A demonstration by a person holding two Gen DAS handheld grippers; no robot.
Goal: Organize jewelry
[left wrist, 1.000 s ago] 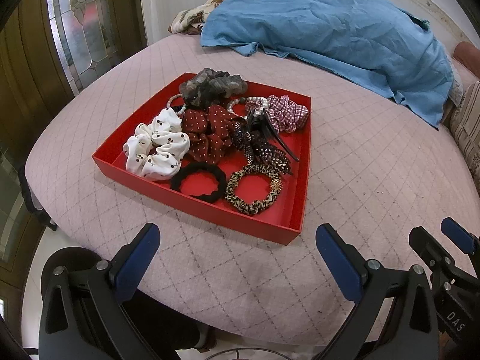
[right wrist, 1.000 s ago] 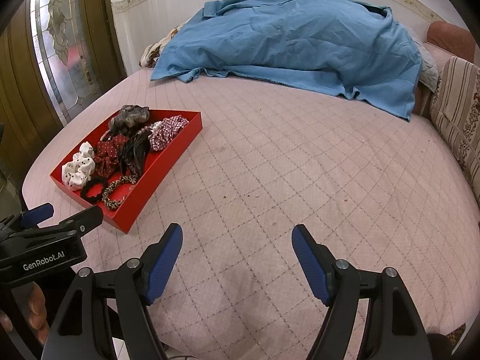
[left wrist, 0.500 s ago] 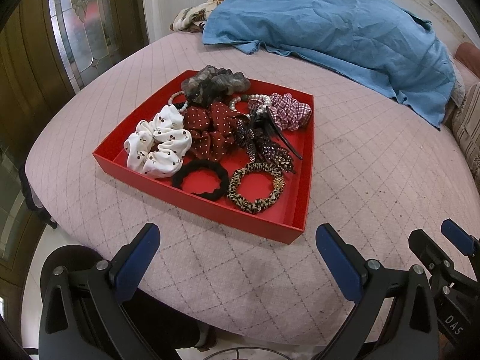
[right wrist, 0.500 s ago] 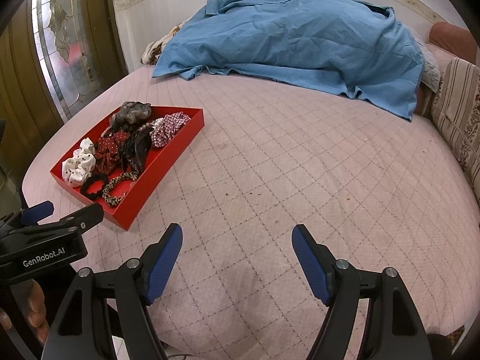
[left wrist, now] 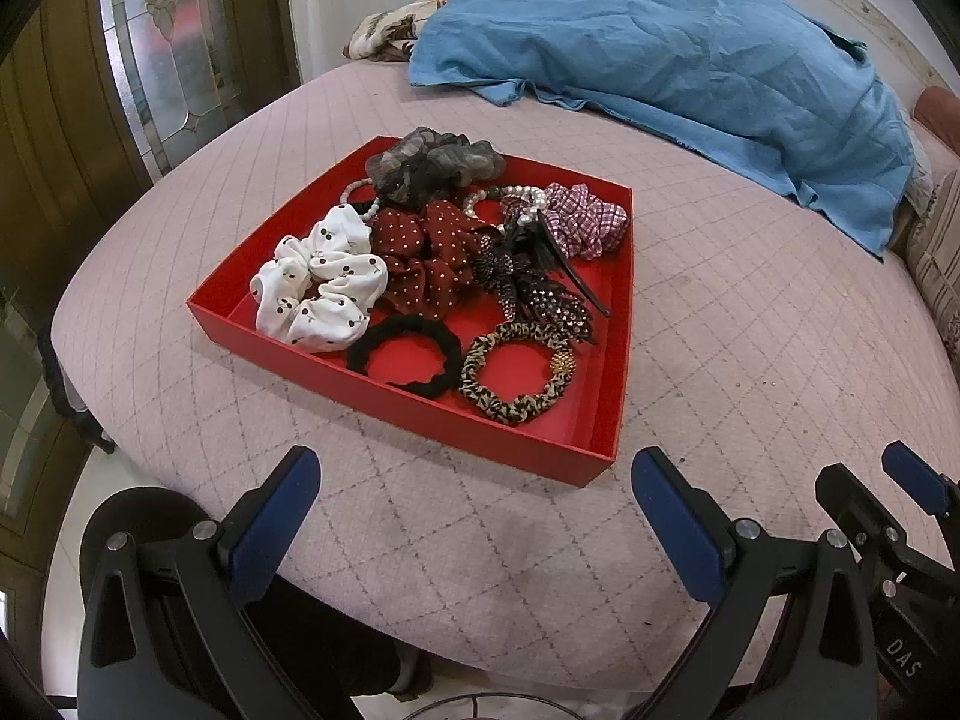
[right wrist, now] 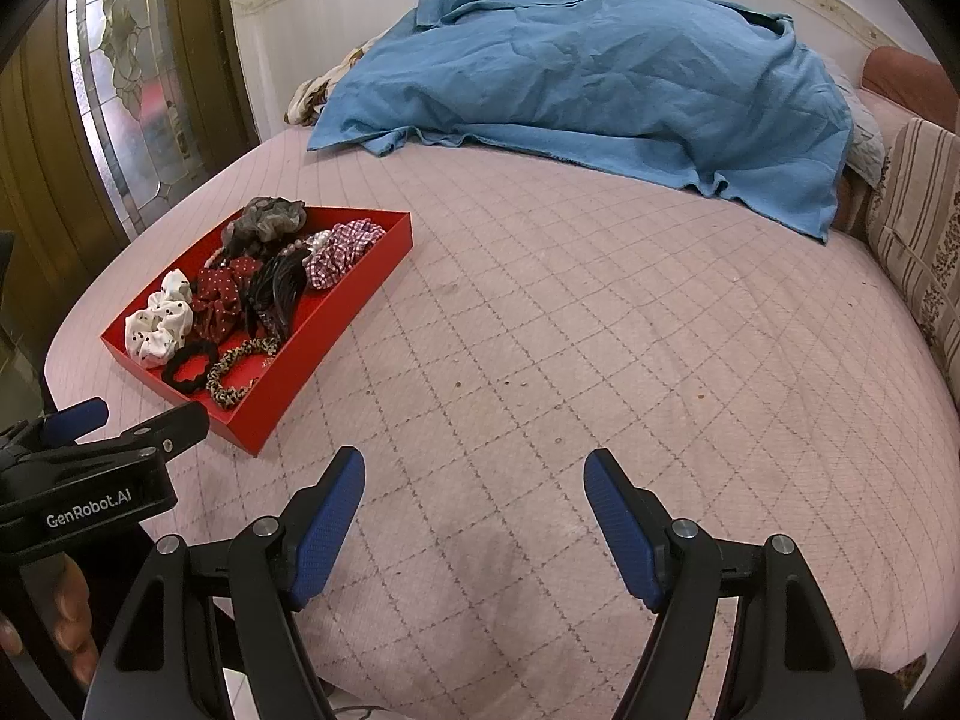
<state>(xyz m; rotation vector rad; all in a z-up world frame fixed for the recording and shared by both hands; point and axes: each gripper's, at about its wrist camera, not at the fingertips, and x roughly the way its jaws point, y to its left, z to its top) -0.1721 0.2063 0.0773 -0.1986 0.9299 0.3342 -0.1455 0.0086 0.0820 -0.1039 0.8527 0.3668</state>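
A red tray [left wrist: 624,312] sits on the pink quilted bed, also seen at the left in the right wrist view [right wrist: 336,336]. It holds a white dotted scrunchie [left wrist: 318,288], a dark red dotted scrunchie [left wrist: 426,252], a black hair tie [left wrist: 408,354], a leopard-print hair tie [left wrist: 516,372], a grey scrunchie [left wrist: 432,165], a plaid scrunchie [left wrist: 585,222], bead strings and a black hair clip [left wrist: 558,264]. My left gripper [left wrist: 474,510] is open and empty just short of the tray's near edge. My right gripper [right wrist: 474,516] is open and empty over bare quilt, right of the tray.
A blue cloth [right wrist: 600,84] lies heaped across the far side of the bed. Striped cushions [right wrist: 918,228] line the right edge. A glass-panelled door [left wrist: 156,48] stands at the left. The bed's near edge drops to the floor under both grippers.
Both grippers have moved slightly forward toward the tray, which now sits a little lower and nearer in the views. Both stay open and empty.
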